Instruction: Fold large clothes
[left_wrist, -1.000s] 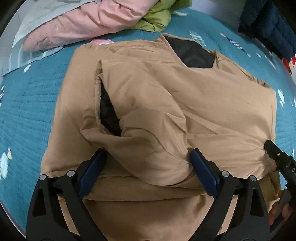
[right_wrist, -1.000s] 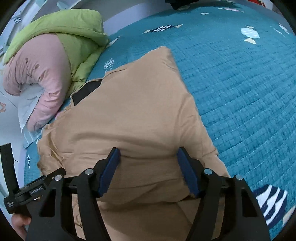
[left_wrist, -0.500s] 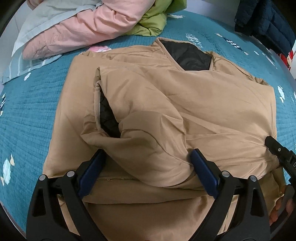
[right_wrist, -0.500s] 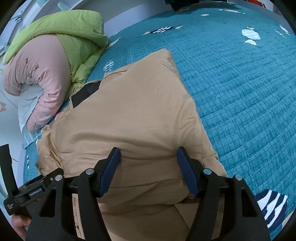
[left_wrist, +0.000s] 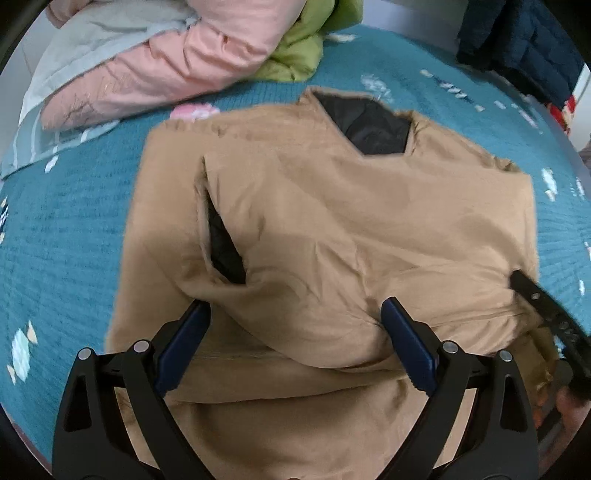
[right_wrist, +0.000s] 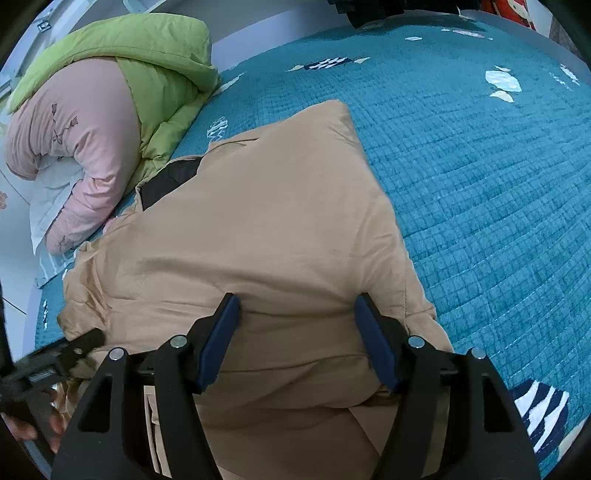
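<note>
A tan padded jacket (left_wrist: 332, 221) with black lining lies partly folded on a teal bedspread (left_wrist: 66, 229); it also shows in the right wrist view (right_wrist: 258, 240). My left gripper (left_wrist: 295, 328) is open, its blue pads on either side of a folded bulge at the jacket's near edge. My right gripper (right_wrist: 295, 325) is open over the near right part of the jacket, pads on either side of the cloth. The right gripper's tool shows at the right edge of the left wrist view (left_wrist: 546, 314). The left tool shows at the lower left of the right wrist view (right_wrist: 48, 362).
A pink jacket (left_wrist: 166, 70), a green jacket (right_wrist: 147, 62) and a pale grey cloth (left_wrist: 92, 48) are piled at the far left of the bed. A dark navy garment (left_wrist: 517, 40) hangs at the far right. The bedspread (right_wrist: 480, 184) extends right of the jacket.
Both grippers have stayed open over the jacket's near edge. The left wrist view has shifted slightly and shows motion blur. The jacket's fold looks the same.
</note>
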